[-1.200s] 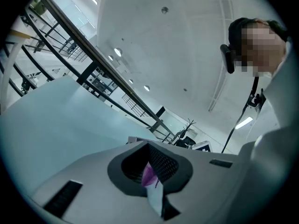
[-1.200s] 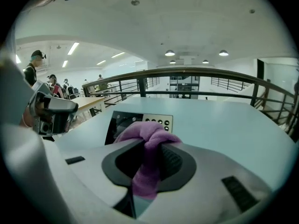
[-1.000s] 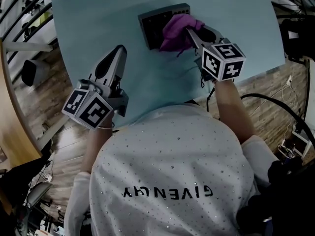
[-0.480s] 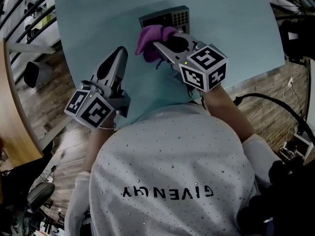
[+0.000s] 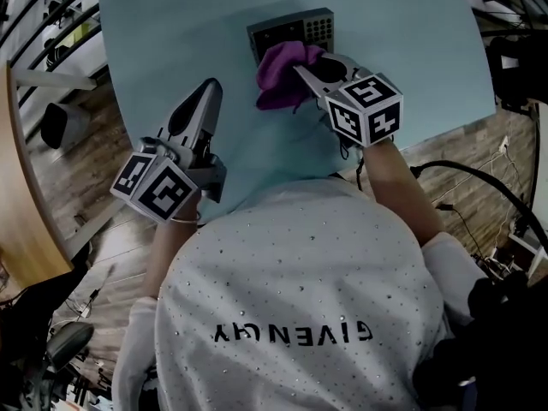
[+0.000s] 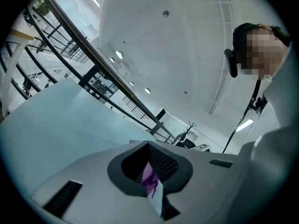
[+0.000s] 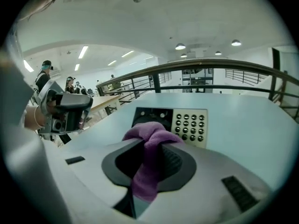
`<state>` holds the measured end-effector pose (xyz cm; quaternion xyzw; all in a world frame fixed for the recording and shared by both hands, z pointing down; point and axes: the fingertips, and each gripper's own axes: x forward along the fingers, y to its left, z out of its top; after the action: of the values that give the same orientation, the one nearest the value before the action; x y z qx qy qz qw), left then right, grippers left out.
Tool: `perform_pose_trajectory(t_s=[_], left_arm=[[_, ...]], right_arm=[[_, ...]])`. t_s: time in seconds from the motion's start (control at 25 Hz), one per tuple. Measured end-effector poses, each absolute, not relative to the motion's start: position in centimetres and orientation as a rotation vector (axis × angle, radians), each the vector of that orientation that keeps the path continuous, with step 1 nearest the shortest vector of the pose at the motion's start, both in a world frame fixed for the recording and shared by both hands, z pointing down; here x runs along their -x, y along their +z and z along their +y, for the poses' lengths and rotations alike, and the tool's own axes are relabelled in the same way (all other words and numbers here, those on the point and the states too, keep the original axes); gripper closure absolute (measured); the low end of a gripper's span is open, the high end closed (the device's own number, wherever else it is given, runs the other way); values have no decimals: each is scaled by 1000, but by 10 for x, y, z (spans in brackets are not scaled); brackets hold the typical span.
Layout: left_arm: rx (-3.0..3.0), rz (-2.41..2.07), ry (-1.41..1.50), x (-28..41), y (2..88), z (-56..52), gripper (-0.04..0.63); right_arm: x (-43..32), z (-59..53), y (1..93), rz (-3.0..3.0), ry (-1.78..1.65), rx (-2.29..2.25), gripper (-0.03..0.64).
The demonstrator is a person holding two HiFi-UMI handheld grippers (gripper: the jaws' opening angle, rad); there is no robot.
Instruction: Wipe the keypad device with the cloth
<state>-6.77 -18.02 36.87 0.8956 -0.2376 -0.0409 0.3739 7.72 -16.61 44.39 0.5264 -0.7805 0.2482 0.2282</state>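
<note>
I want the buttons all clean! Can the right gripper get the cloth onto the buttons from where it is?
Probably yes. The right gripper is shut on the cloth, which sits over the dark part of the keypad device, right beside the buttons. Nothing stands between them.

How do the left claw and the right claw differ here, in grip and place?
The right claw is shut on the purple cloth; the left claw is shut on nothing. The right claw holds the cloth against the keypad device; the left claw sits off to the side over bare table, clear of the device. Both point away across the table.
</note>
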Motion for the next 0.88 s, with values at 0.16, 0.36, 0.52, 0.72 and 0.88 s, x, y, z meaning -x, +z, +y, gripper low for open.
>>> perform_pose_trajectory(t_s=[0.16,0.36,0.52,0.72,0.88], left_arm=[[-2307,-609,-74,74,374,-183,595],[-2294,-611,-92,76,374,-185,595],[-2297,-581,-90,73,372,-180,595],[-2298,-602,-42,77,382,-177,595],[-2273,-641,-52,85,390,-178,595]], right_arm=[[-113,-165,448,-2053,670,-1543,545],[-146,-159,452,-1971,701,-1651,545],[-158,-154,455,-1927,699,-1690,545],[-128,-157,440,-2021,751,-1742,546],[-34,-162,430,-2295,714,-1486,546]])
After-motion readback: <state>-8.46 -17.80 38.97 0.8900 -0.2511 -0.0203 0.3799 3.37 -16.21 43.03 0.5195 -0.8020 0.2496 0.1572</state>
